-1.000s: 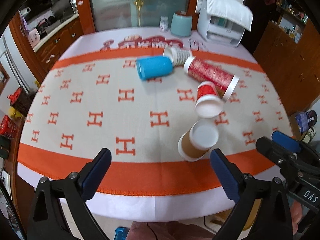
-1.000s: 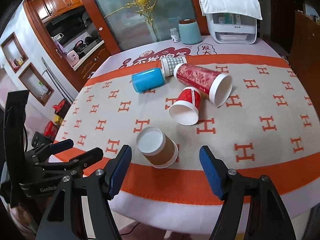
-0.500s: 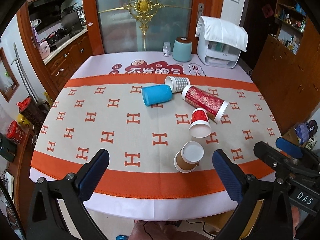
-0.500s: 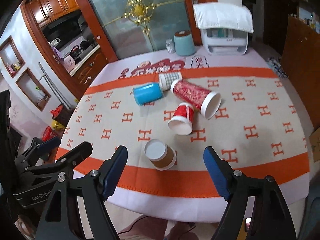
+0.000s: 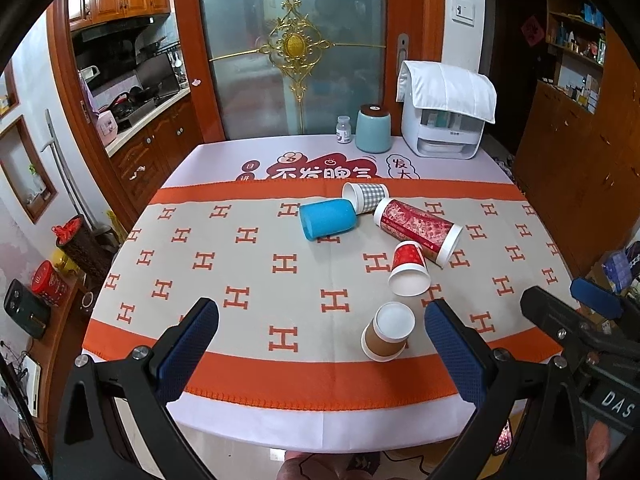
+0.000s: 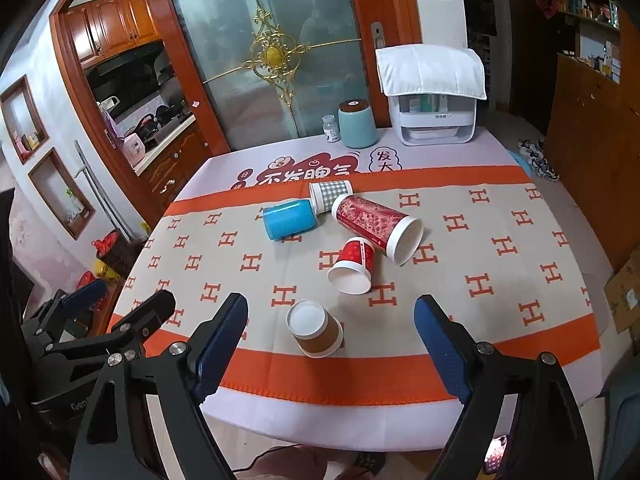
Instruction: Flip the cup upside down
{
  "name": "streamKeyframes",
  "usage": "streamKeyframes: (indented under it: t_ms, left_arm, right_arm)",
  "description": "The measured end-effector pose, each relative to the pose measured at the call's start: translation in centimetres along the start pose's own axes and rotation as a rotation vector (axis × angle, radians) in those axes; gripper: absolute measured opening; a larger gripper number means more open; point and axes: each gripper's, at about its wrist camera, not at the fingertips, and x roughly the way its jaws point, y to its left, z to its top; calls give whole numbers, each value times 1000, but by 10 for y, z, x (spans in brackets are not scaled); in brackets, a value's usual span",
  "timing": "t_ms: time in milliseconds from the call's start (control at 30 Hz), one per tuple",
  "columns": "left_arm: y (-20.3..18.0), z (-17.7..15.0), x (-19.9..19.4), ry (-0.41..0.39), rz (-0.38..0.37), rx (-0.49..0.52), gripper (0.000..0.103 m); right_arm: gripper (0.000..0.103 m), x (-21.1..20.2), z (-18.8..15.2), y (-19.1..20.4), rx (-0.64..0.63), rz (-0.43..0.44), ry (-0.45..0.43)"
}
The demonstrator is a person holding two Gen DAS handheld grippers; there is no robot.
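A brown paper cup (image 5: 386, 334) (image 6: 316, 332) stands upside down near the table's front edge, its white base up. A small red cup (image 5: 409, 267) (image 6: 354, 266), a tall red cup (image 5: 418, 229) (image 6: 376, 228), a blue cup (image 5: 327, 224) (image 6: 289, 220) and a checked cup (image 5: 366, 197) (image 6: 330, 195) lie on their sides farther back. My left gripper (image 5: 320, 350) is open and empty, held back off the table's front edge. My right gripper (image 6: 330, 340) is open and empty, also back from the edge.
The table has an orange-and-beige H-patterned cloth (image 5: 248, 264). A teal canister (image 5: 373, 128), a small bottle (image 5: 344, 130) and a white appliance (image 5: 446, 120) stand at the far edge. Wooden cabinets (image 5: 580, 160) stand to the right, a kitchen doorway at left.
Both grippers have pulled back and up from the table, so the cups look smaller and farther. The cups have not moved.
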Motion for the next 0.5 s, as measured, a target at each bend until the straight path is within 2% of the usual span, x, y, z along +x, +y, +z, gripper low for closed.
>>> streamKeyframes:
  t_ms: [500]
  left_arm:
    - [-3,-1,5,6,-1,3,102]
  right_arm:
    - [87,7,-4,3,6,3,13]
